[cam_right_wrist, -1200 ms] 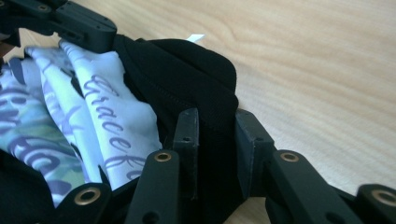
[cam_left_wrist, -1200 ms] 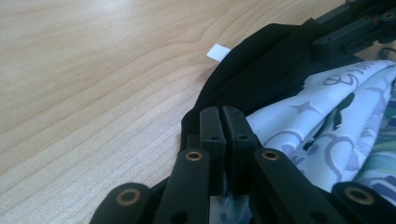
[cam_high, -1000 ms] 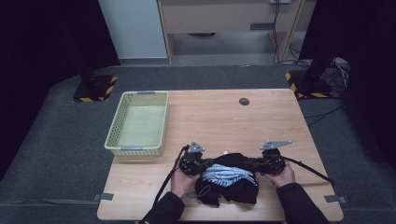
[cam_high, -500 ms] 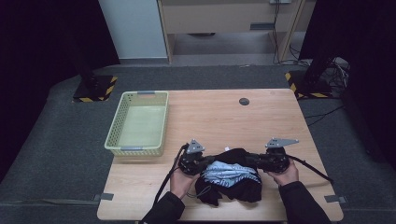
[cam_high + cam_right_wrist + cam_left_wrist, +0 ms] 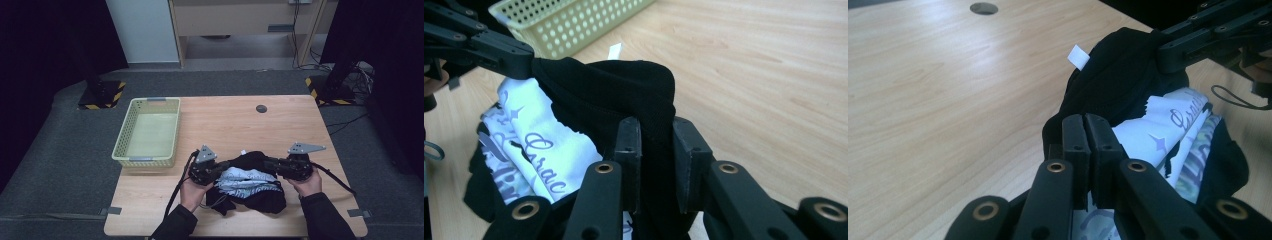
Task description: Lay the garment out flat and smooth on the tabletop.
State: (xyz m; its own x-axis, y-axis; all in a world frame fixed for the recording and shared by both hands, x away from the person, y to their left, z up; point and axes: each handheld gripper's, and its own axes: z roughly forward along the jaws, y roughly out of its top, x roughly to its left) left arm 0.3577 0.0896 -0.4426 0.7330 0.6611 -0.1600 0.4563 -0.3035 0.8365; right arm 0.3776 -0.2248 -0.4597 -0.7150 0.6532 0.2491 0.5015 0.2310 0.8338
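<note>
A black T-shirt (image 5: 250, 187) with a white printed front hangs bunched between my two grippers above the near part of the wooden table (image 5: 225, 125). My left gripper (image 5: 220, 167) is shut on the shirt's left edge; its pads (image 5: 1073, 142) pinch thin black cloth (image 5: 1118, 85). My right gripper (image 5: 270, 165) is shut on a thicker fold of the black shirt (image 5: 624, 95), its jaws standing slightly apart around the cloth. A white label (image 5: 1078, 56) sticks up at the collar. The white print (image 5: 539, 145) faces up between the grippers.
A pale yellow perforated basket (image 5: 147, 132) stands at the table's left, also seen as a basket (image 5: 574, 20) behind the shirt. A round dark grommet (image 5: 261, 108) sits near the far edge. Bare wood lies beyond the shirt.
Both grippers have risen a little with the shirt held between them, so the cloth hangs higher and more stretched.
</note>
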